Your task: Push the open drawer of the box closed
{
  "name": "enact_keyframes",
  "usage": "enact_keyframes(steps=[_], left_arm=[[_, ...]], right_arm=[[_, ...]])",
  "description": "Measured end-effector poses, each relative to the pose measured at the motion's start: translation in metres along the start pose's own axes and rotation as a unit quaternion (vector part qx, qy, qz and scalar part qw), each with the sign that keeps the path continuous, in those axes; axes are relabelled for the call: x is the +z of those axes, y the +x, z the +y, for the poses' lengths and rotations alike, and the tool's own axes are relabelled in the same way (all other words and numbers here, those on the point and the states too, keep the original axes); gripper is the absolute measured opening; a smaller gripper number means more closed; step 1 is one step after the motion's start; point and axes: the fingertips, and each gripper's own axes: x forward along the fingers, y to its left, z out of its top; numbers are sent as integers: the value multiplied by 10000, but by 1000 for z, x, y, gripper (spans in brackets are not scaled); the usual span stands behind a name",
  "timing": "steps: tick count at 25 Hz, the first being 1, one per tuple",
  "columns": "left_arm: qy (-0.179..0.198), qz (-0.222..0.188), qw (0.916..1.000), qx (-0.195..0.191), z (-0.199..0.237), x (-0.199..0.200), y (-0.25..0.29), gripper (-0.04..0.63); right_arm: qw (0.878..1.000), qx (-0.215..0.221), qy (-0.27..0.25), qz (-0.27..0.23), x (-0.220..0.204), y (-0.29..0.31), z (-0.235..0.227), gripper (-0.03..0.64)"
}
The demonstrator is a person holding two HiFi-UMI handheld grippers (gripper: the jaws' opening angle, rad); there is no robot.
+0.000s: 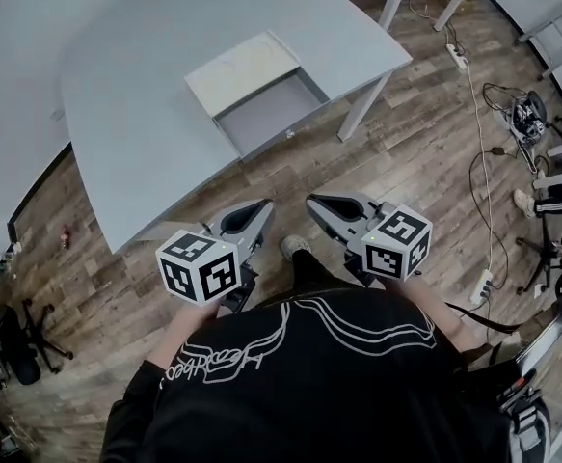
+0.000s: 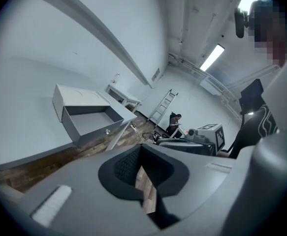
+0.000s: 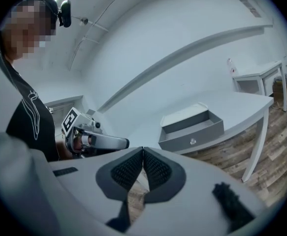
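Two grippers in play here, and both are clenched on nothing. In the head view the left gripper [image 1: 254, 207] sits in the lower middle of the frame with its jaws pressed together at the tips. The right gripper [image 1: 321, 202], just to the right of it, looks the same. Both gripper views back that up for us: the pads meet at the tips, and only a sliver of wood floor [image 1: 396, 143] shows behind them. Both grippers hang over the floor, well apart from the bench [image 1: 117, 123].

The box [image 1: 242, 68] sits on the bench in the upper middle of the head view, close to the bench's near edge. Its drawer [image 1: 273, 114] is pulled out toward us, grey inside showing, with a small knob [image 1: 290, 135] on the front panel. The drawer front comes about level with the bench edge. Neither gripper touches it.

Along the right side of the head view we also spot cables [image 1: 478, 162] and a power strip [image 1: 457, 58] on the floor.
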Motion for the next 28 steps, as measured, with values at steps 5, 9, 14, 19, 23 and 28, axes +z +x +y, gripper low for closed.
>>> enact_keyframes(steps=[5, 9, 14, 19, 23, 28], left_arm=[[-374, 32, 9992, 148, 31, 8, 22, 5], [-544, 72, 9982, 236, 50, 7, 31, 5], [-818, 128, 9959, 357, 71, 4, 34, 5], [-855, 58, 9961, 206, 75, 5, 39, 5], [-918, 70, 9957, -26, 76, 4, 42, 5], [-1097, 84, 9939, -39, 91, 5, 38, 5]], right_arm=[[9998, 183, 29, 98, 11, 31, -25, 9], [9996, 140, 37, 230, 9, 45, -50, 9], [9994, -187, 11, 285, 9, 56, -83, 11], [9979, -401, -285, 414, 7, 68, -107, 11], [9957, -488, -551, 567, 1, 81, -118, 11], [9929, -669, -666, 730, -6, 104, -136, 55]])
